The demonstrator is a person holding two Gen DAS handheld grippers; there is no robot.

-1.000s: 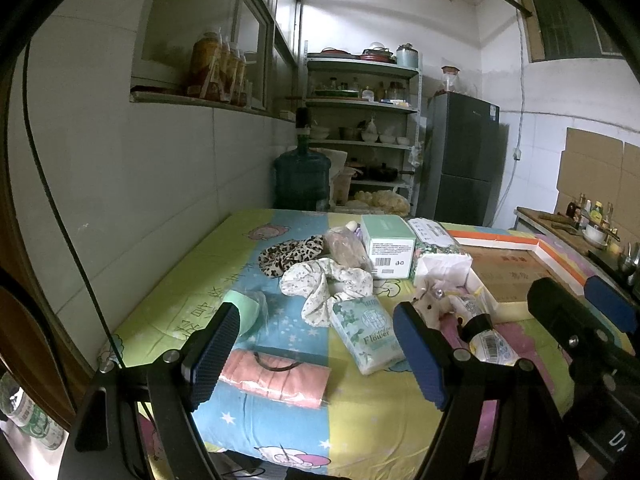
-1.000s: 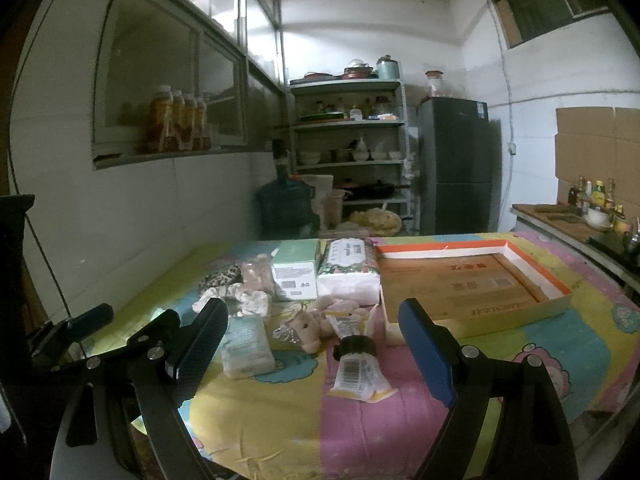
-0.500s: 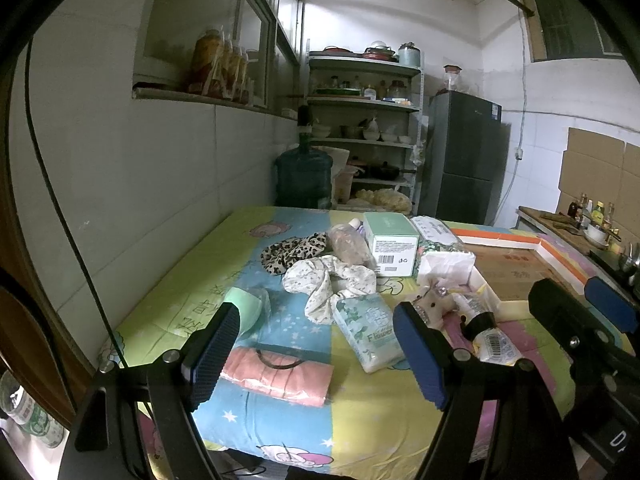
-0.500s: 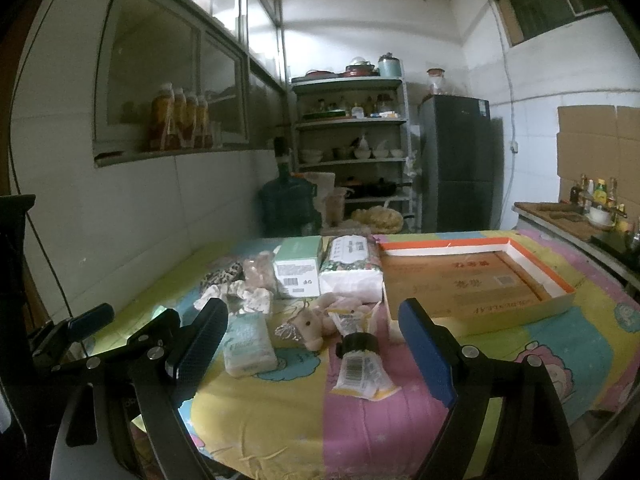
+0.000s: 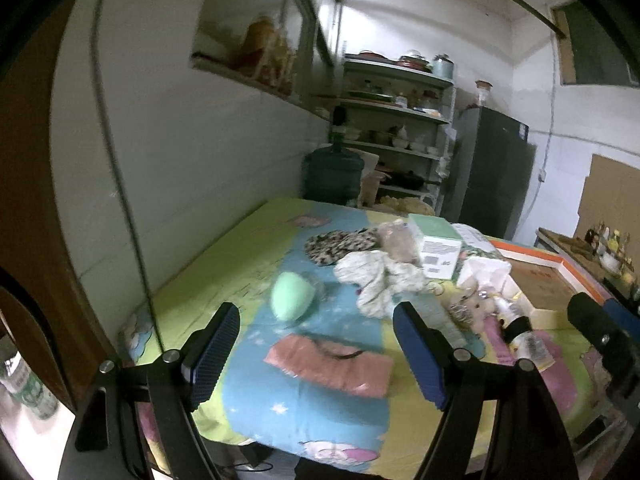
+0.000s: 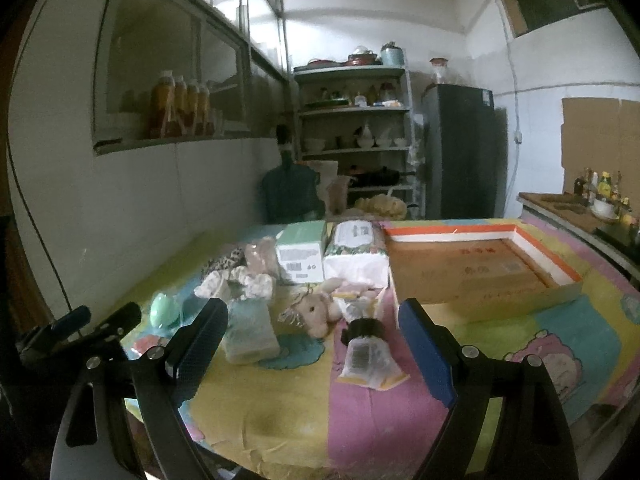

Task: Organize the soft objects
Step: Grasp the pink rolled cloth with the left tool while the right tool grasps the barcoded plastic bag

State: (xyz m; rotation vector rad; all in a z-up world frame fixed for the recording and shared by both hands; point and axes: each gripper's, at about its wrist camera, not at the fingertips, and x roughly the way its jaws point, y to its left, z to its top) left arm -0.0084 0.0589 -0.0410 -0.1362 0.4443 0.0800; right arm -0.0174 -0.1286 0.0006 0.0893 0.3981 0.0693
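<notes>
Soft things lie on a colourful cloth-covered table. In the left wrist view I see a folded pink cloth (image 5: 330, 366), a mint green pouch (image 5: 291, 295), a white floral scrunchie (image 5: 378, 278) and a leopard-print scrunchie (image 5: 340, 242). In the right wrist view a plush bunny (image 6: 320, 308), a tissue pack (image 6: 250, 332) and a black-capped pouch (image 6: 366, 350) lie in front. My left gripper (image 5: 316, 346) is open and empty above the pink cloth. My right gripper (image 6: 312, 346) is open and empty before the pouch.
An open cardboard box lid with an orange and white rim (image 6: 480, 264) lies at the right. A green-white carton (image 6: 300, 254) and a wrapped white pack (image 6: 356, 254) stand behind the soft things. A water jug (image 5: 332, 176), shelves (image 6: 356, 128) and a fridge (image 6: 460, 148) are beyond.
The left gripper has swung left and tilted, so the green pouch and pink cloth sit more central. The right gripper has moved slightly forward. Both stay open.
</notes>
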